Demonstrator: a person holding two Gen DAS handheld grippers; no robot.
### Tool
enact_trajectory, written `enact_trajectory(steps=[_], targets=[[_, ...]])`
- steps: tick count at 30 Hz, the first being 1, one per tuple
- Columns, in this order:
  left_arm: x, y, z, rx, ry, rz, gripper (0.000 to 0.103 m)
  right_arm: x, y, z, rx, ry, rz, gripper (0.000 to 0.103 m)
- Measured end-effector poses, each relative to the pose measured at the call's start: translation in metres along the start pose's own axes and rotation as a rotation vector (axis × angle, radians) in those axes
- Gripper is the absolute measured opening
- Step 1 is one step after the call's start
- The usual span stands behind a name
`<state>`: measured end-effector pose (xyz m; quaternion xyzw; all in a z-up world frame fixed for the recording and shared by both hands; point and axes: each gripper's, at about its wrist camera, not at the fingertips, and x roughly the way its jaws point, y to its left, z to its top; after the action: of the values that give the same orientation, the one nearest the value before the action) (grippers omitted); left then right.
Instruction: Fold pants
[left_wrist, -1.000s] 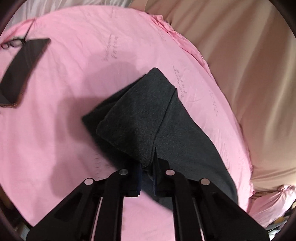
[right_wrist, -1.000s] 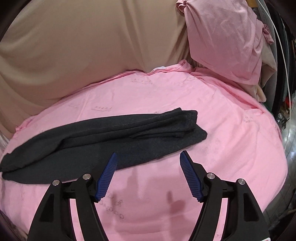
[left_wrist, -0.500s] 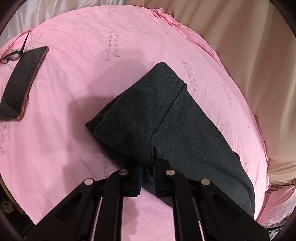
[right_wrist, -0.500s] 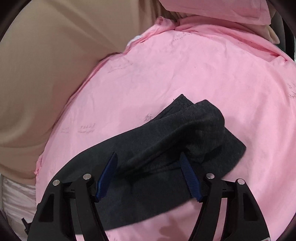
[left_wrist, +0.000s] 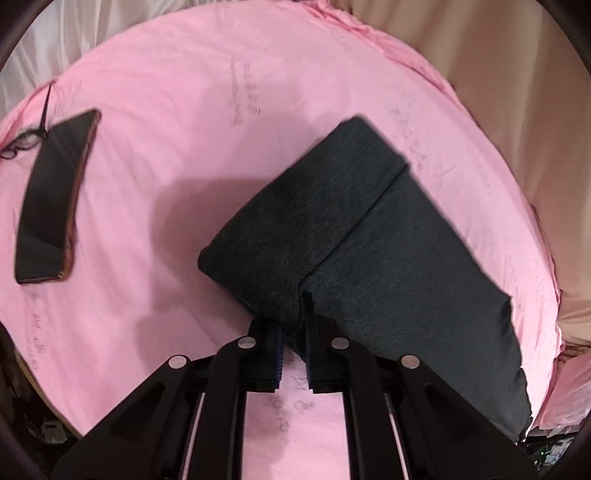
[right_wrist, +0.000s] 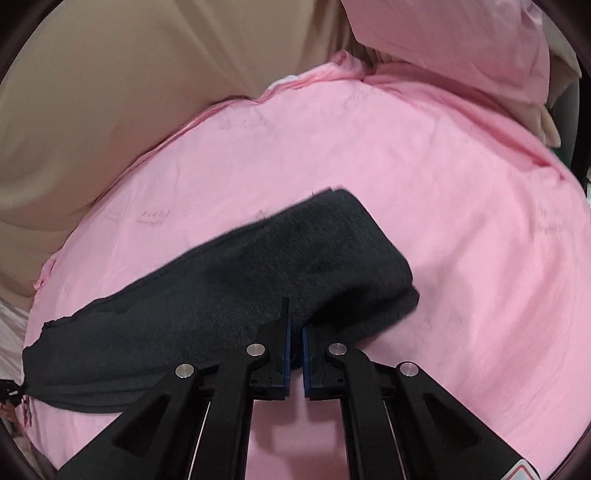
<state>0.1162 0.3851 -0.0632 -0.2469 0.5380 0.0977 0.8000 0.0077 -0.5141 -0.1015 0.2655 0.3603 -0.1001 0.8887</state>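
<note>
Dark pants (left_wrist: 369, 236) lying folded lengthwise on the pink sheet (left_wrist: 184, 110), each end pinched in a closed claw, left gripper (left_wrist: 295, 332) and right gripper (right_wrist: 295, 328); for a clean fold, both ends should lift together, edges kept aligned.
</note>
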Motion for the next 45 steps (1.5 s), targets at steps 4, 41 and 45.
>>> enact_trajectory(steps=[4,41,45], targets=[[-0.005,-0.005,-0.007,0.037,-0.049,0.022,0.009,-0.001,-0.001,0.000,0.030,0.006,0.017,0.006],[-0.051,-0.166,-0.073,0.445,-0.343,0.206,0.086,0.014,0.241,-0.033,-0.760,0.040,0.252,0.060],[-0.035,-0.165,-0.067,0.415,-0.328,0.213,0.086,0.053,0.342,-0.060,-0.908,0.129,0.409,0.060]])
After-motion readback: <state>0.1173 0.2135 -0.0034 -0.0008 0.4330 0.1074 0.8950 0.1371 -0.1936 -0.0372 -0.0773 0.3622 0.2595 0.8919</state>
